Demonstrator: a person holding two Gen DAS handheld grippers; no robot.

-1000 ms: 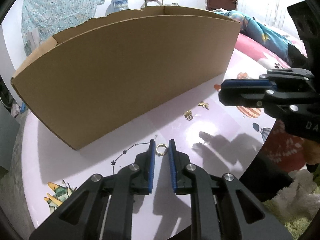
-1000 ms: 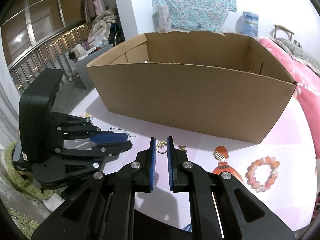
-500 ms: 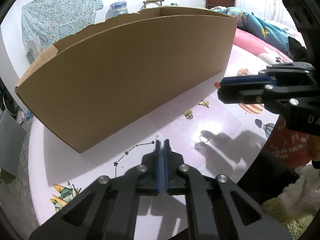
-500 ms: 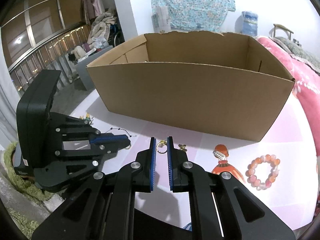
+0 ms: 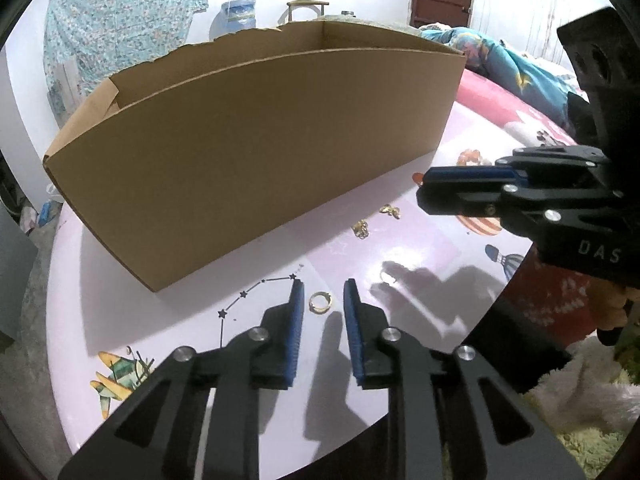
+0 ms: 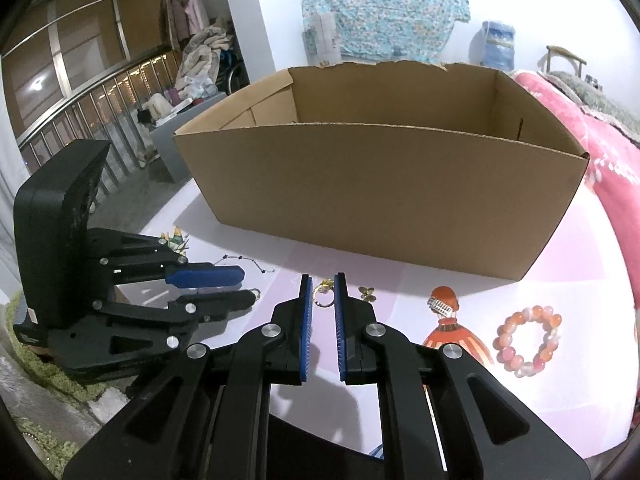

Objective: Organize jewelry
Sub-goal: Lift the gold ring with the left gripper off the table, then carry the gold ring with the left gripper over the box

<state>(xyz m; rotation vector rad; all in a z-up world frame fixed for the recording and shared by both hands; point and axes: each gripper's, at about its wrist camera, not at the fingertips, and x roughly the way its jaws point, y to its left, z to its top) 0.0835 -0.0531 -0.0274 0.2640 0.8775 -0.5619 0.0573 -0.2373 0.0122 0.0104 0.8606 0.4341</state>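
Evidently the gold ring [image 5: 321, 302] lies flat on the lilac table [image 5: 168, 320], between my left gripper [image 5: 323, 298]'s opening jaws and touching neither pad, near the cardboard box [image 5: 248, 152] it likely belongs in. My right gripper [image 6: 323, 295] hovers angled downward, jaws narrowly parted, framing a gold earring [image 6: 323, 293] without clearly pinching it.

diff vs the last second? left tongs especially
The left tongs snapped shut without the gold ring and are opening again; the ring lies loose on the table between the fingers. Right tongs, cardboard box and bead bracelet unchanged.
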